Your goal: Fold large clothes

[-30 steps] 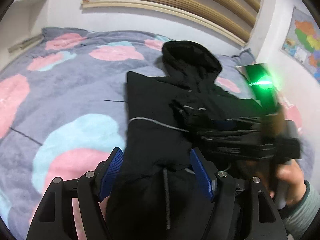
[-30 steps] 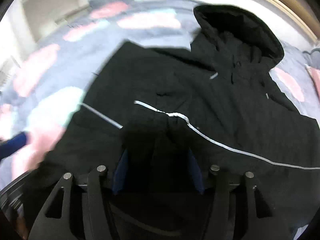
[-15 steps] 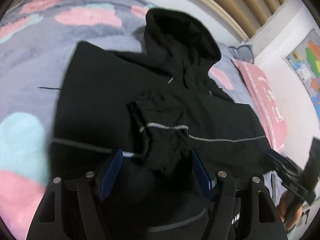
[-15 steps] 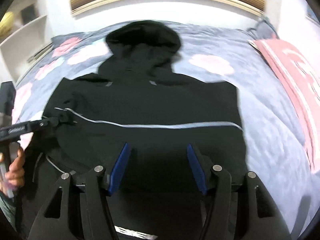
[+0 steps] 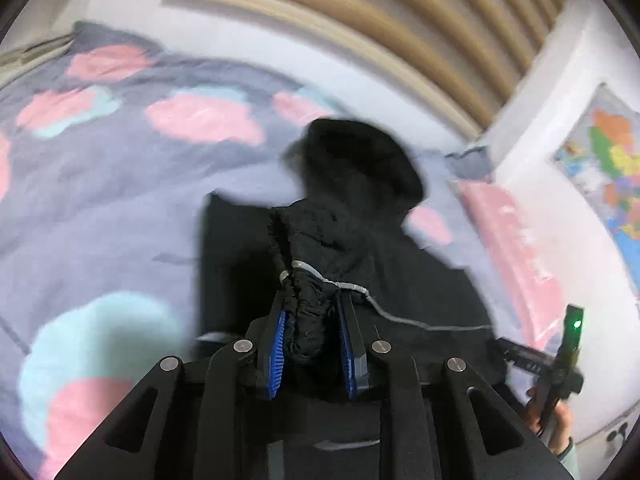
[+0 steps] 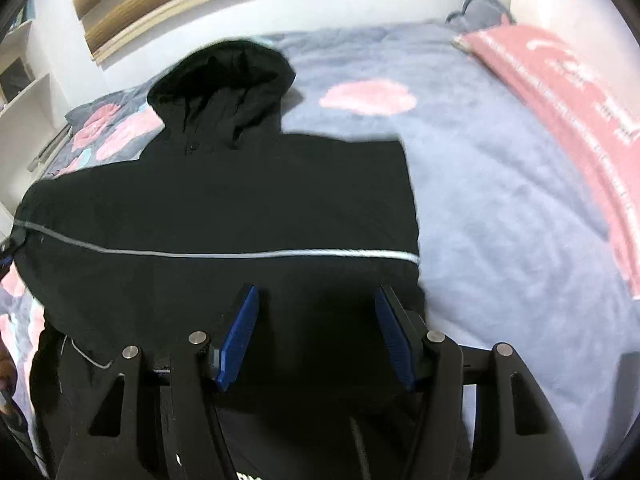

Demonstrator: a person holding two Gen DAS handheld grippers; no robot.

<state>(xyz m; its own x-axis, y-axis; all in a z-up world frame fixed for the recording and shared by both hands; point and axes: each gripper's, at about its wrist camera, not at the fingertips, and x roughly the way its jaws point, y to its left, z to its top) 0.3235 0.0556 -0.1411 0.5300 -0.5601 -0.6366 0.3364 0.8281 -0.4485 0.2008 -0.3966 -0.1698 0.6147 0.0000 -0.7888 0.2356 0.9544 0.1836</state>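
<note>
A black hooded jacket (image 6: 240,208) with a thin grey stripe lies on the bed, hood toward the headboard. In the left wrist view the jacket (image 5: 400,272) shows with a bunched sleeve cuff (image 5: 308,312) lifted up. My left gripper (image 5: 312,340) is shut on that cuff, which fills the gap between the blue pads. My right gripper (image 6: 316,320) is open and empty, low over the jacket's lower right part. The right gripper's handle with a green light (image 5: 568,344) shows at the right in the left wrist view.
The bed has a grey-blue cover (image 6: 500,200) with pink and pale blue blotches. A pink pillow (image 6: 568,92) lies along the right side. A slatted wooden headboard (image 5: 360,8) and white wall stand behind. A map (image 5: 616,160) hangs on the right wall.
My left gripper has closed on the sleeve cuff and lifted it. My right gripper, shut on cloth a second ago, stays open and has shifted a little right over the jacket.
</note>
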